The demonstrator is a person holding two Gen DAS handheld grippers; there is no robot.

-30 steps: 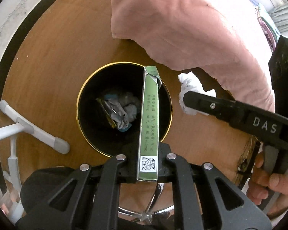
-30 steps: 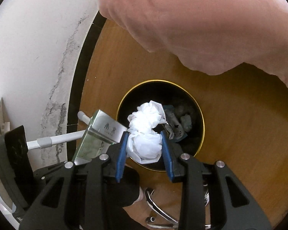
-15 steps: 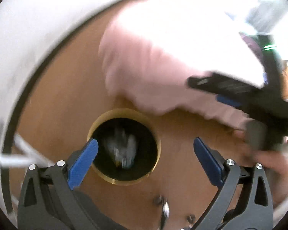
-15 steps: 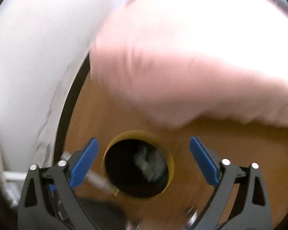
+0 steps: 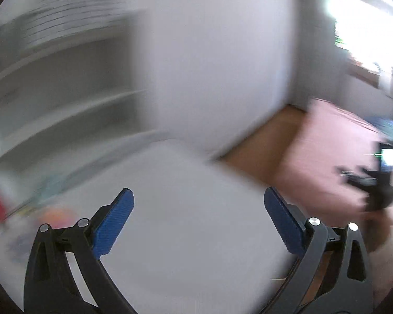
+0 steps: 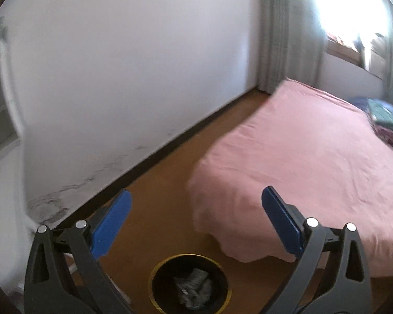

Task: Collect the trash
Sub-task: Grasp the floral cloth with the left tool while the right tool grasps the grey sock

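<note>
A black trash bin with a gold rim [image 6: 190, 282] stands on the wooden floor at the bottom of the right wrist view, with crumpled paper and wrappers [image 6: 195, 286] inside. My right gripper [image 6: 196, 217] is open and empty, raised well above the bin. My left gripper [image 5: 198, 222] is open and empty over a white table top [image 5: 191, 248]; this view is blurred. The right gripper and the hand holding it show small at the right of the left wrist view [image 5: 374, 185].
A bed with a pink sheet [image 6: 314, 162] fills the right side. A white wall [image 6: 131, 78] with a dark skirting runs along the left. Blurred shelves [image 5: 65, 78] and colourful items [image 5: 2, 209] lie at the left of the table.
Both grippers let go of their trash into the bin, the green box and the white tissue, then lifted away. The left one has swung over to the white table.
</note>
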